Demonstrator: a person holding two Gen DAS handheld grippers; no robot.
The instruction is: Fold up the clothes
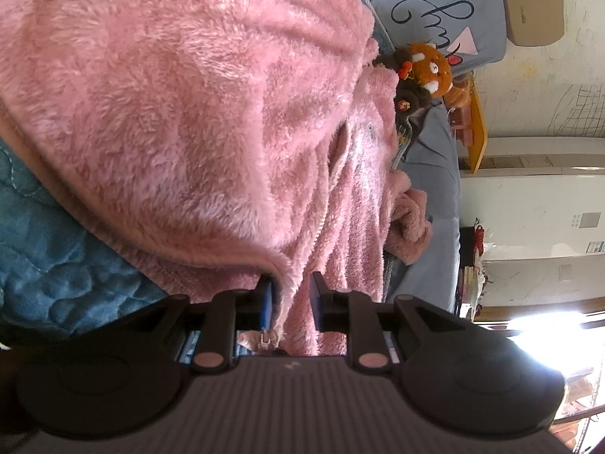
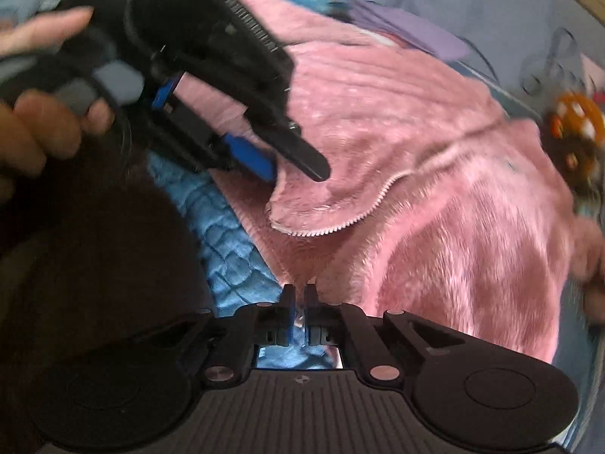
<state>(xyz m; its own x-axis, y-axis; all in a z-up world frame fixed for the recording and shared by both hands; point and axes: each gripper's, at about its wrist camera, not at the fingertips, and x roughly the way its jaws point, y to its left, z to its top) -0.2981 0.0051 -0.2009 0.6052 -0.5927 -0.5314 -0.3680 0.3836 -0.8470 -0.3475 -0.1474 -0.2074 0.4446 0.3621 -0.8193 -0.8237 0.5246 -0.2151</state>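
A fluffy pink zip-up jacket (image 1: pixel 181 113) lies on a blue quilted bed cover (image 1: pixel 49 265). It also shows in the right wrist view (image 2: pixel 435 174), with its zipper edge (image 2: pixel 340 227) folded over. My left gripper (image 1: pixel 291 295) has its jaws partly apart with the jacket's front edge between them. It shows in the right wrist view (image 2: pixel 291 166) too, held in a hand above the folded flap. My right gripper (image 2: pixel 298 297) is nearly shut at the jacket's hem; what it pinches is too blurred to tell.
An orange plush toy (image 1: pixel 427 72) sits beyond the jacket beside a blue-grey pillow (image 1: pixel 446 7) with black script. A purple cloth (image 2: pixel 408 34) lies at the far side. White cabinets (image 1: pixel 529 189) and a scribbled wall stand to the right.
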